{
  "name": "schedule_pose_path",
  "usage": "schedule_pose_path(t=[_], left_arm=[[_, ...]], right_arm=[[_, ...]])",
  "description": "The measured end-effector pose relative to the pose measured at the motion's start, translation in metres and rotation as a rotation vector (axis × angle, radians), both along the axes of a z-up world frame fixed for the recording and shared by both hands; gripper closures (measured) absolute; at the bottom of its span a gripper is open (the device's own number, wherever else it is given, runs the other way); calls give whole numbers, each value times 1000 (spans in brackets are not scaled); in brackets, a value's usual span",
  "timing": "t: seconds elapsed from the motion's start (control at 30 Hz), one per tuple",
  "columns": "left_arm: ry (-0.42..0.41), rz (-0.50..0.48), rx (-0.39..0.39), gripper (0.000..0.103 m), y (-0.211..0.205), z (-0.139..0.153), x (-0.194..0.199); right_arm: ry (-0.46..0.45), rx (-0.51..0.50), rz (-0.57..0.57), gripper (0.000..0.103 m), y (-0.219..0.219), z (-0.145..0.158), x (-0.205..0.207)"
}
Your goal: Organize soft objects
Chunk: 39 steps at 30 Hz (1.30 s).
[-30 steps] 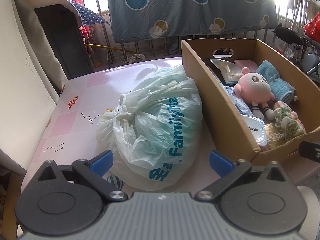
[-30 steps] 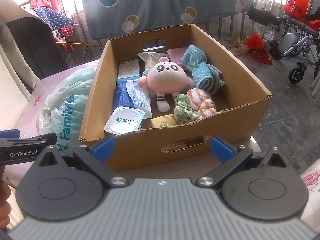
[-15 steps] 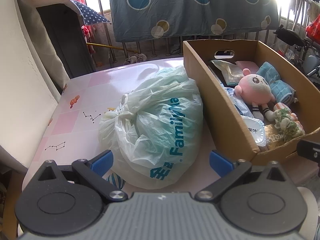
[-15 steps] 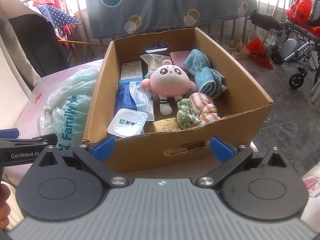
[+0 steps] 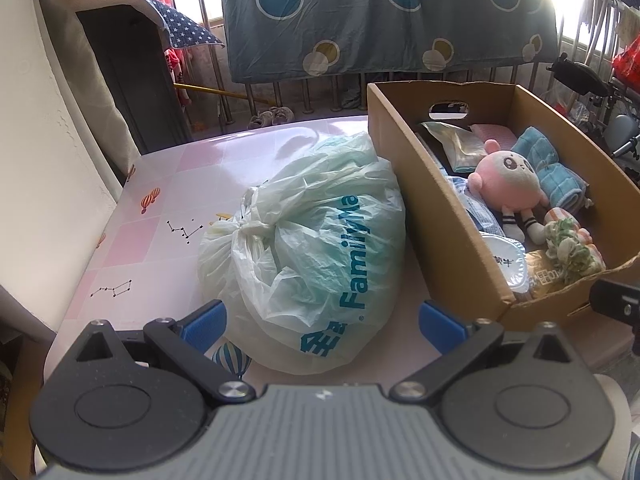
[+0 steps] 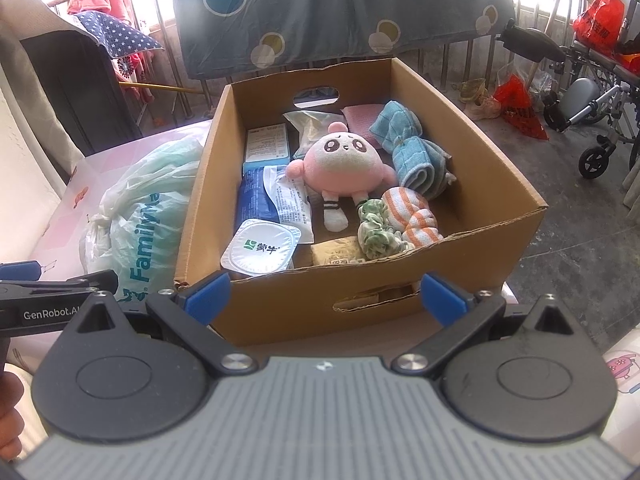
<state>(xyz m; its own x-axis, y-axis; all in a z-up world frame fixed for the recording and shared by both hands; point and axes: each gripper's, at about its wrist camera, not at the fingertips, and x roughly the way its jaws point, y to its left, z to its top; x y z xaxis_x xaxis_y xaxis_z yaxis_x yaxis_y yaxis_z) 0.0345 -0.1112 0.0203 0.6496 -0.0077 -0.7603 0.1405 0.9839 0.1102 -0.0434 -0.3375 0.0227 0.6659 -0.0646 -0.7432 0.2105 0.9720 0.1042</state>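
A cardboard box (image 6: pixel 496 240) (image 5: pixel 404 184) stands on the pink table (image 5: pixel 168 184). Inside lie a pink plush toy (image 6: pixel 340 168) (image 5: pixel 506 184), a rolled blue towel (image 6: pixel 416 152), orange-striped socks (image 6: pixel 412 216), a green scrunchie (image 6: pixel 376 232), a yoghurt cup (image 6: pixel 262 250) and several packets. A tied pale plastic bag (image 5: pixel 312 252) (image 6: pixel 140 208) lies left of the box. My left gripper (image 5: pixel 322 322) is open, just in front of the bag. My right gripper (image 6: pixel 326 296) is open before the box's near wall, holding nothing.
A white wall (image 5: pixel 48 168) borders the table's left side. A blue dotted sheet (image 5: pixel 380 16) hangs on railings behind. A wheelchair (image 6: pixel 592 108) and red bags (image 6: pixel 520 112) stand on the floor at right. A person's hand (image 6: pixel 10 420) shows at lower left.
Both grippers have drawn back and risen slightly, so box and bag look a little farther off. Nothing was grasped or moved.
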Motion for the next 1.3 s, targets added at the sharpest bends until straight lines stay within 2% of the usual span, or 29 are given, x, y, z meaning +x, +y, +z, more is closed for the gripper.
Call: schedule_pose_path(t=[1.3], left_arm=[[8,-21,-22,0,-8,1,2]], right_arm=[[11,-22,-16,1,-4,0,2]])
